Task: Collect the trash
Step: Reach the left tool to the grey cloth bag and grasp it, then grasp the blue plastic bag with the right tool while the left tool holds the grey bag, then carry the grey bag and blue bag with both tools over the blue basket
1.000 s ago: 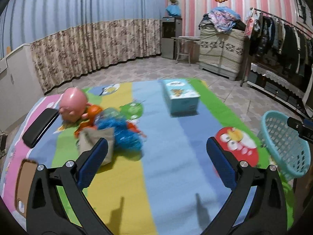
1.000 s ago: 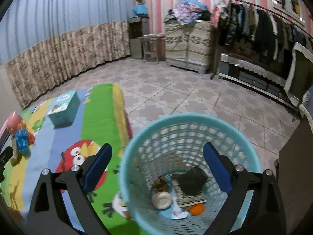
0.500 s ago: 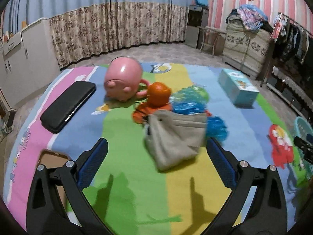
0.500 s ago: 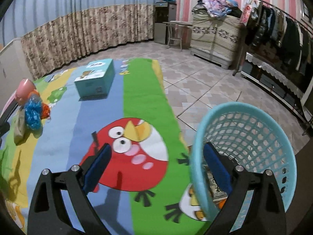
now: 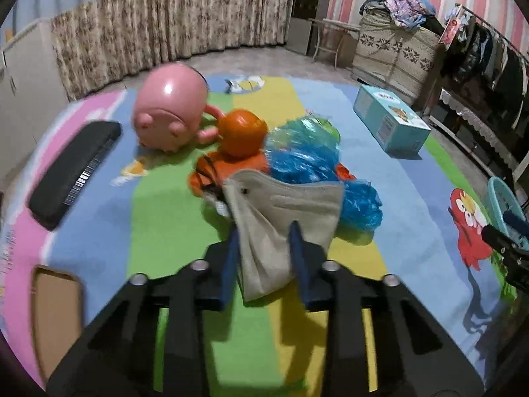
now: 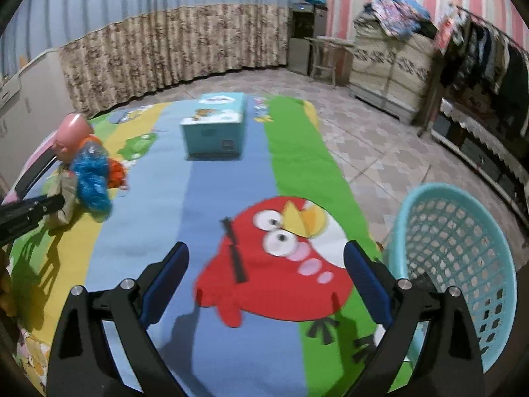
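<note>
My left gripper (image 5: 264, 251) has just been closing, and its blue pads now press on the lower end of a grey cloth (image 5: 284, 218) that lies on the play mat (image 5: 158, 218) right in front of me. Just past the cloth, touching its far edge, sits a crumpled blue plastic bag (image 5: 310, 162), with an orange ball (image 5: 243, 132) on orange wrapping a little left of it. Further ahead to the left lies a pink piggy bank (image 5: 172, 112) on its side, and left of that a black flat case (image 5: 72, 168). Low on my left is a brown cardboard piece (image 5: 54, 311). Far ahead to the right stands a light-blue box (image 5: 390, 122).

My right gripper (image 6: 266, 284) hangs with its jaws wide apart and nothing between them, over the red bird printed on the mat. The teal basket (image 6: 463, 251) stands just beside its right finger, on the tiled floor (image 6: 380, 152) at the mat's edge. The cloth and bag pile lies well off to its left.
</note>
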A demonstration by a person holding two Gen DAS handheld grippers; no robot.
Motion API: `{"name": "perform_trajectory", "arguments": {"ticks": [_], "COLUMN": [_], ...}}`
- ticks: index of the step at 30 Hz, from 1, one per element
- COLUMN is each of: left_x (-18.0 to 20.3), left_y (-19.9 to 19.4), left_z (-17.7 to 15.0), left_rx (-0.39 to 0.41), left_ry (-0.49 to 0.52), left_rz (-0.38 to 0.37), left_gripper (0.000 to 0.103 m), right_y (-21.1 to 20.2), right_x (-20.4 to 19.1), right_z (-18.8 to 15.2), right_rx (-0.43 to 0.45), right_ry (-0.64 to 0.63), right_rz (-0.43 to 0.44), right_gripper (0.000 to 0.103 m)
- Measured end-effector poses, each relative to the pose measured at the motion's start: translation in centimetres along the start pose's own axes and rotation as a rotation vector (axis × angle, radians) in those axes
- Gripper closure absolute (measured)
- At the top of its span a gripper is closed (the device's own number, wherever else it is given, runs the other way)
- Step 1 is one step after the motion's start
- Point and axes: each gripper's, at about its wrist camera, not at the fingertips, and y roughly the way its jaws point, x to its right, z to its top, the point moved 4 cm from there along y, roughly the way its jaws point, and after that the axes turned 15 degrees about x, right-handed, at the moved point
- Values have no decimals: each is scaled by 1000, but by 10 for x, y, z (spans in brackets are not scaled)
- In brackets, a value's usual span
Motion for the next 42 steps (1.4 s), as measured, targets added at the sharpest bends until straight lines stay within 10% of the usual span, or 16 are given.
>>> {"name": "perform_trajectory", "arguments": {"ticks": [15, 24, 42], "left_x": [-102, -116, -92], "left_y": [-50, -50, -58], "left_z": [-15, -18, -10], "left_rx": [58, 64, 93], "left_ry": [-92, -133, -85], "left_rz": [127, 141, 141], "left_gripper": [91, 91, 94], "right_y": [33, 64, -48], "right_x": [-164, -199, -34], "right_z": [35, 24, 60], "right_rx": [5, -83, 116], "right_ry": [-182, -221, -142], "right_rz": [232, 285, 84], "right_gripper": [13, 73, 76]}}
